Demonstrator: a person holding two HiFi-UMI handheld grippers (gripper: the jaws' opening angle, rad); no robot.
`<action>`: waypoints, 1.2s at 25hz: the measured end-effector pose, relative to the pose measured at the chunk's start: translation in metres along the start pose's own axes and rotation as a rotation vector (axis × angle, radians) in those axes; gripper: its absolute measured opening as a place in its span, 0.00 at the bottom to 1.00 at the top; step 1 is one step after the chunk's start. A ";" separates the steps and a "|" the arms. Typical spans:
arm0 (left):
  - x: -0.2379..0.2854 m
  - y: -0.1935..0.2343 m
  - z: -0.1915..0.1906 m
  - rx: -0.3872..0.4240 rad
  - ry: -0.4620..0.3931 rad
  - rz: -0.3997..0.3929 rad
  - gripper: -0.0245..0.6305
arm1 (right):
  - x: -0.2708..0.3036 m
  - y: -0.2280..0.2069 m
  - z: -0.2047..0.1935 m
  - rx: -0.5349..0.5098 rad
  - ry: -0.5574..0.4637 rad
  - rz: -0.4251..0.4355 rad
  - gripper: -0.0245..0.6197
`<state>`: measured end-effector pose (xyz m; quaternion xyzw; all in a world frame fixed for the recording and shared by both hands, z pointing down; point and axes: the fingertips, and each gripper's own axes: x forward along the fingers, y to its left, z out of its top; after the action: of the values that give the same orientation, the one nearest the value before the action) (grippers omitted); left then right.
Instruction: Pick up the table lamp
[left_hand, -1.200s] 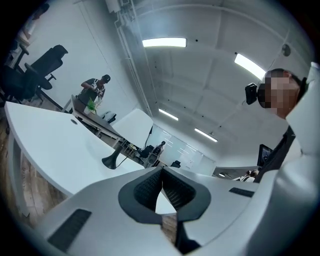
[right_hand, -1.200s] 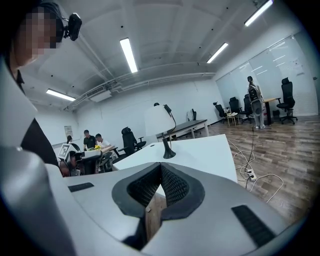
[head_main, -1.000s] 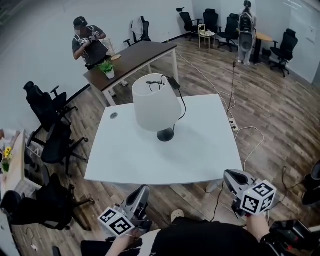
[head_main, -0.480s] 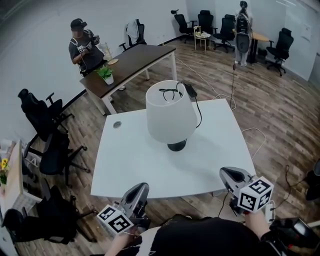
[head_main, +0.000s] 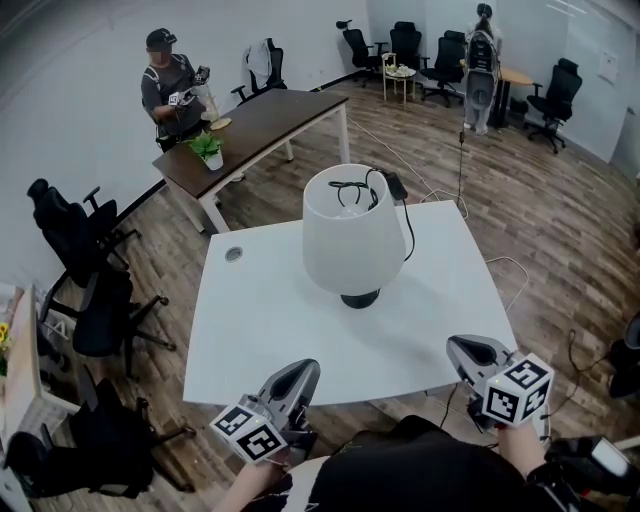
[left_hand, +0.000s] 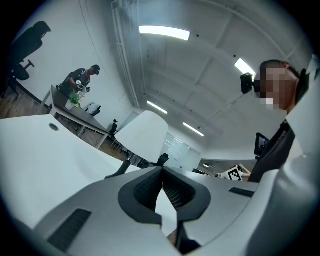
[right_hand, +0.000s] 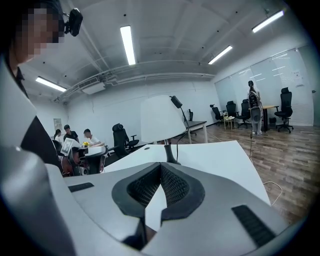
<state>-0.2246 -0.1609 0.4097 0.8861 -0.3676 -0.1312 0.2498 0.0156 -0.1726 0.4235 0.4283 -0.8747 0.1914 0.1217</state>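
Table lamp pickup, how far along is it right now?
Done: nothing yet; the table lamp stands upright on the white table, untouched. In hand: the left gripper and right gripper are by the table's near edge, both shut and empty, apart from the lamp. Left: open the jaws, grip the lamp and lift it.

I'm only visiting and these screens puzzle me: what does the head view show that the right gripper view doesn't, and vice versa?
Only the head view: the left tool, the potted plant on the brown desk, and the cord coiled inside the lampshade's open top. Only the right gripper view: ceiling lights and seated people at a far desk. Both: the table lamp standing on the white table, and a standing person by the far chairs.
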 end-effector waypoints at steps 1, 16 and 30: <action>0.004 0.001 -0.004 0.011 0.016 -0.001 0.06 | 0.001 0.000 -0.001 -0.006 0.006 -0.003 0.06; 0.066 0.013 0.008 -0.044 -0.002 -0.033 0.06 | 0.020 -0.009 0.016 -0.018 -0.011 0.058 0.06; 0.151 0.062 0.001 -0.441 -0.161 -0.048 0.45 | 0.044 -0.091 0.077 -0.068 -0.021 0.110 0.06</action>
<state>-0.1562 -0.3073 0.4352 0.8053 -0.3276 -0.2847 0.4039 0.0572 -0.2882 0.3920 0.3772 -0.9042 0.1633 0.1163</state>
